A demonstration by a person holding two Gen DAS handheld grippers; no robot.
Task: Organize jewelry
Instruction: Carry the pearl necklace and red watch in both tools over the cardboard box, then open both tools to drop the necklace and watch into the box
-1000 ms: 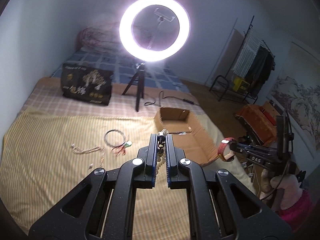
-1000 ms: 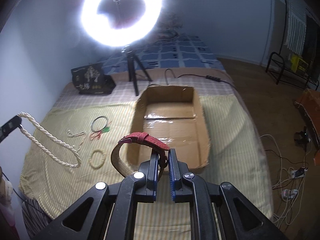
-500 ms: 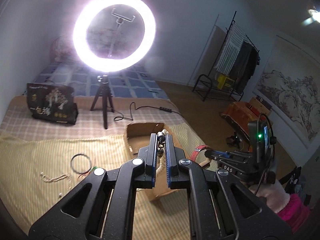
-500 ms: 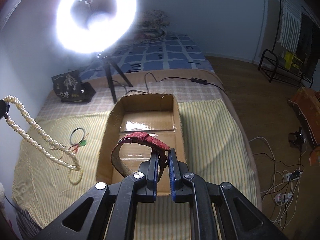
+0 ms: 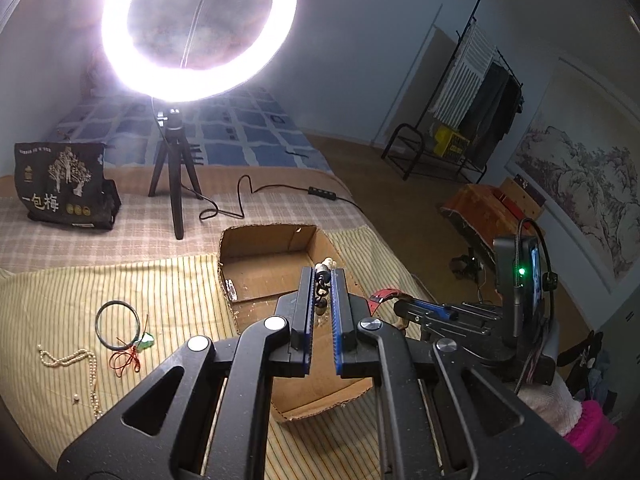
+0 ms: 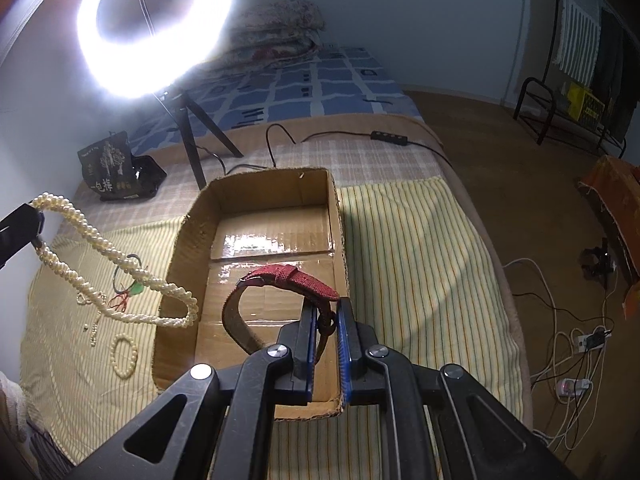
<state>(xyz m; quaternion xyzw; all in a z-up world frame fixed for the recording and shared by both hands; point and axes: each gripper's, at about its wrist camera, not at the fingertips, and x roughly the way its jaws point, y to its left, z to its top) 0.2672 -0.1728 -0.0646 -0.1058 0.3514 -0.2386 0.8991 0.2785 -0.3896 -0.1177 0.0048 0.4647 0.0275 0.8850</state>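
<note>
My left gripper point(image 5: 322, 276) is shut on the clasp end of a twisted pearl necklace point(image 6: 108, 252), which hangs in a loop beside the left wall of the open cardboard box point(image 6: 256, 184). My right gripper point(image 6: 325, 308) is shut on a red watch strap point(image 6: 288, 276) and holds it above the box's inside. In the left wrist view the box point(image 5: 264, 240) lies just ahead and the right gripper point(image 5: 424, 312) with the red strap point(image 5: 382, 294) is at its right edge.
On the striped yellow cloth left of the box lie a dark bangle point(image 5: 116, 324), a green pendant on red cord point(image 5: 146, 340), a thin pearl strand point(image 5: 76, 358) and a bead bracelet point(image 6: 124, 356). A ring light on a tripod point(image 5: 176, 184) and a black bag point(image 5: 60, 184) stand behind.
Both grippers have moved forward over the box. The pearl necklace has swung right, close to the box's left wall. The red strap now hangs over the box's middle.
</note>
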